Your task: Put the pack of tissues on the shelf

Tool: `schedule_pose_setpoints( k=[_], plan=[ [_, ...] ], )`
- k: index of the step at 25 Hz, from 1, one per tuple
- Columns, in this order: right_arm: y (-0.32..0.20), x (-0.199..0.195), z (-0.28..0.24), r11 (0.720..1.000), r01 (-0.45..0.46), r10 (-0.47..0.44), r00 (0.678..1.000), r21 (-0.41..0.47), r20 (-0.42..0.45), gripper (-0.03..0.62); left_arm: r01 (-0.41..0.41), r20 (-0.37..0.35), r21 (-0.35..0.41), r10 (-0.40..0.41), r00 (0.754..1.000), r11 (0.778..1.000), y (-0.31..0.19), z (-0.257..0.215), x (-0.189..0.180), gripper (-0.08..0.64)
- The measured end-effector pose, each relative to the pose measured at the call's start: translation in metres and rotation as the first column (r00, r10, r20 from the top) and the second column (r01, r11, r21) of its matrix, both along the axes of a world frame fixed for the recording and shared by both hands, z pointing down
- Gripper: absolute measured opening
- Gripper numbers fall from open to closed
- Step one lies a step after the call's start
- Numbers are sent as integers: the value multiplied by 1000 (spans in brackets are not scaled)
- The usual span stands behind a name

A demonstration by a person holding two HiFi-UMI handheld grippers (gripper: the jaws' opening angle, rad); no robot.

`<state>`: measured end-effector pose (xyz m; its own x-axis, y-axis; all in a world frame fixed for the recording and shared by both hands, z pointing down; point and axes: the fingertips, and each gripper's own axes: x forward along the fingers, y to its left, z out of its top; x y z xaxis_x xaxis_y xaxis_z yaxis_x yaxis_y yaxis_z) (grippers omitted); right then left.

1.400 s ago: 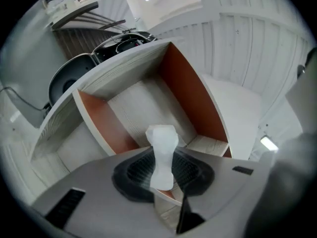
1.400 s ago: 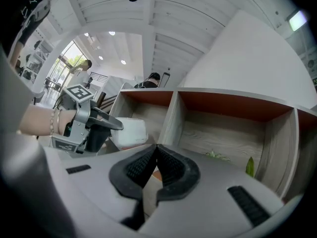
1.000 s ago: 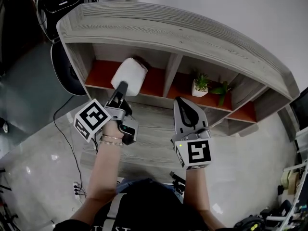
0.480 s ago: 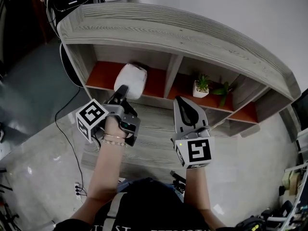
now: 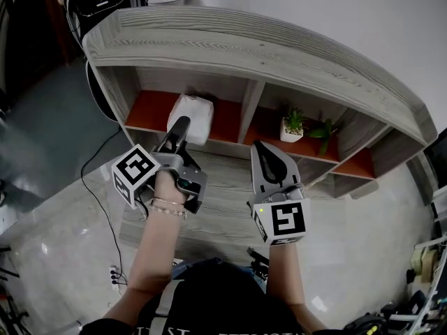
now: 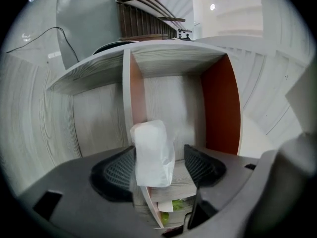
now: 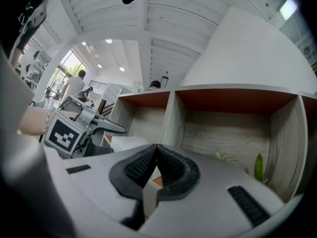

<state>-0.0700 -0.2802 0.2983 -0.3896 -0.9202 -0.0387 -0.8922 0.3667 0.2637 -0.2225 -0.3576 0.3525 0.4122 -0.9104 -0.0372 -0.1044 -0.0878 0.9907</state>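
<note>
The grey wood-grain shelf (image 5: 244, 44) carries the white, soft-wrapped, rounded pack of tissues (image 5: 192, 116) on its orange-red floor, upright between the left gripper (image 5: 181, 125) jaws, which have just been opening wide. The right gripper (image 5: 262, 149) jaws are pressed together, empty.

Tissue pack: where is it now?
In the head view, the tissue pack lies in the shelf's left compartment, left of the divider and potted plant.
</note>
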Motion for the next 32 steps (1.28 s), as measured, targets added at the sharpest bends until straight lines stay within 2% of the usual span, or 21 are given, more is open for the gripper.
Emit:
schedule_pose_setpoints(
  k=[2,6,9,12,16,20,25,29,31,32],
  plan=[
    [0,0,1,1000,0,0,1000,-2,2,15,-15,-5,-3,15,1000,1000,0,2,3,336],
    [-1,0,5,1000,0,1,1000,-8,5,15,-31,13,6,31,999,999,3,5,6,365],
    [0,2,9,1000,-3,4,1000,-20,11,15,-39,54,60,35,998,997,7,0,8,384],
    [-1,4,16,999,-6,7,1000,-39,23,15,-56,150,104,40,988,993,11,-2,8,394],
    [-1,5,23,998,-8,11,999,-58,36,15,-78,283,95,48,958,992,18,6,9,394],
    [0,0,31,997,-2,4,1000,-74,27,15,-51,379,102,9,925,993,25,9,2,387],
    [4,-6,34,997,6,-4,1000,-82,25,15,-65,479,122,-1,878,990,31,8,1,306],
    [7,-9,33,997,11,-9,1000,-77,22,15,-39,523,106,-22,852,994,34,13,-4,35],
    [7,-9,31,997,11,-9,1000,-72,21,15,-59,562,130,-25,827,990,34,10,-2,30],
    [8,-9,30,998,10,-9,1000,-70,19,15,-74,598,148,-30,801,986,34,8,0,29]
  ],
)
